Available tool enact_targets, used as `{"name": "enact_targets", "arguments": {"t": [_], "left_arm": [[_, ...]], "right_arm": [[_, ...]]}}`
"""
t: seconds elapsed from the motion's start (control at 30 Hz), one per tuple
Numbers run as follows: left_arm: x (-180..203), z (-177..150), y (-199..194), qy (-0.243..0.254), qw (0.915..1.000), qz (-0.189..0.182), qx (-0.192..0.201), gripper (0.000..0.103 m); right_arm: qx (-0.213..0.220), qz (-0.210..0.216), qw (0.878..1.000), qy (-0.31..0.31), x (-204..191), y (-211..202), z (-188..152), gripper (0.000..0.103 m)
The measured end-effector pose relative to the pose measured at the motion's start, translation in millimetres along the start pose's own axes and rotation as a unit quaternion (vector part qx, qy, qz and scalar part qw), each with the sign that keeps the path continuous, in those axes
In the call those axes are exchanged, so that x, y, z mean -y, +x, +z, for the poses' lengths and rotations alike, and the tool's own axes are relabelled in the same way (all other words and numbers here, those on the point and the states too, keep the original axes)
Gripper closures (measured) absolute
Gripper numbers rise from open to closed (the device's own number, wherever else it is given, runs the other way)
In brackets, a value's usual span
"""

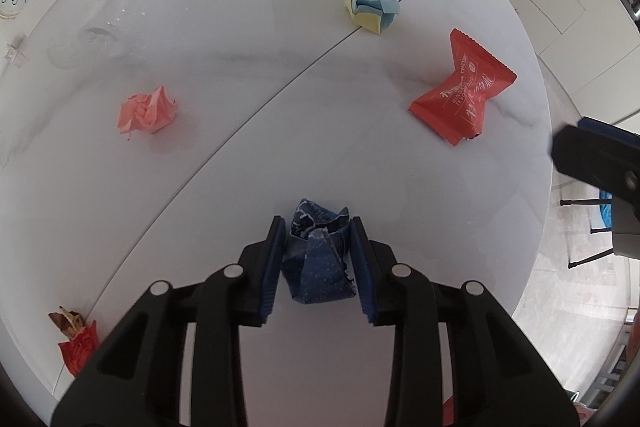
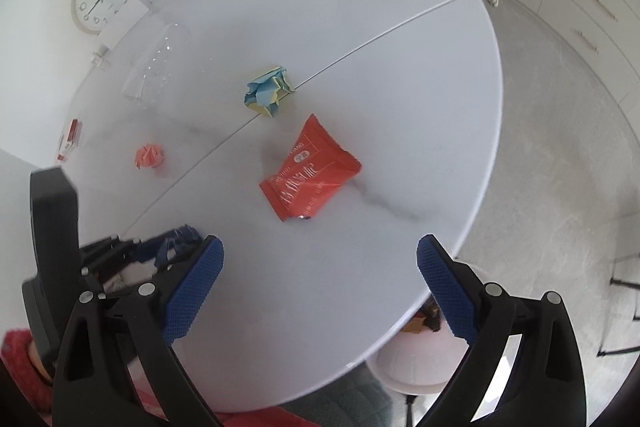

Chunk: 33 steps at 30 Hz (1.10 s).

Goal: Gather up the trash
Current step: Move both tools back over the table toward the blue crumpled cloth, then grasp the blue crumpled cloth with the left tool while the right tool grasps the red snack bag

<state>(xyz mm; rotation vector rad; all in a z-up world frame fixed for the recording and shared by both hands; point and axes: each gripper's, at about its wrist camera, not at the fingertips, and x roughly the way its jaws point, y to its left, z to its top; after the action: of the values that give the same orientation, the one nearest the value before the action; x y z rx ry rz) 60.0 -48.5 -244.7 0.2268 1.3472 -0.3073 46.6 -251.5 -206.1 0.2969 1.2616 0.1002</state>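
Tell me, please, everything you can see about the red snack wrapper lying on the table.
The red snack wrapper is a glossy, foil-like packet printed with white lettering, pinched at the middle and flaring toward both crimped, zigzag-cut ends, so it looks like a bow tie. One end looks torn open, showing a dark gap. It lies flat and slightly crumpled on the white table, near the edge, apart from the blue-and-yellow paper ball. Neither gripper touches it; the right gripper is open and facing it.
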Motion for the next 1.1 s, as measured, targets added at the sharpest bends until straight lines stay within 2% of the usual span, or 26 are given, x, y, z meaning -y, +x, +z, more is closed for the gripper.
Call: {"name": "enact_targets", "arguments": {"t": [0.13, 0.33, 0.5, 0.53, 0.6, 0.67, 0.7, 0.8, 0.93, 1.1], "left_arm": [[-10, 5, -6, 0.008, 0.9999, -0.009, 0.012, 0.072], [-26, 5, -27, 0.011, 0.9992, -0.018, 0.035, 0.072], [-38, -6, -46, 0.022, 0.9977, -0.024, 0.060, 0.072], [-40, -6, -49, 0.023, 0.9974, -0.026, 0.062, 0.072], [-42, -6, -54, 0.025, 0.9970, -0.033, 0.066, 0.072], [-46, -21, -63, 0.029, 0.9966, -0.035, 0.069, 0.072], [-47, -23, -65, 0.031, 0.9965, -0.036, 0.069, 0.072], [-55, -30, -68, 0.032, 0.9966, -0.042, 0.064, 0.072], [-60, -17, -66, 0.027, 0.9968, -0.047, 0.058, 0.072], [-50, -14, -75, 0.047, 0.9953, -0.048, 0.070, 0.072]], "right_arm": [[-0.002, -0.012, 1.000, 0.023, -9, 17, 8, 0.006], [0.015, -0.062, 0.996, 0.067, -19, 38, 19, 0.007], [0.018, -0.089, 0.990, 0.106, -23, 56, 25, 0.026], [0.019, -0.092, 0.990, 0.109, -25, 60, 26, 0.033], [0.026, -0.101, 0.989, 0.108, -30, 63, 28, 0.041], [0.031, -0.102, 0.989, 0.102, -35, 64, 29, 0.057], [0.033, -0.100, 0.989, 0.099, -37, 65, 29, 0.060], [0.035, -0.100, 0.990, 0.093, -42, 65, 28, 0.060], [0.040, -0.092, 0.991, 0.089, -43, 61, 20, 0.062], [0.060, -0.075, 0.992, 0.083, -36, 29, 0, 0.062]]}}
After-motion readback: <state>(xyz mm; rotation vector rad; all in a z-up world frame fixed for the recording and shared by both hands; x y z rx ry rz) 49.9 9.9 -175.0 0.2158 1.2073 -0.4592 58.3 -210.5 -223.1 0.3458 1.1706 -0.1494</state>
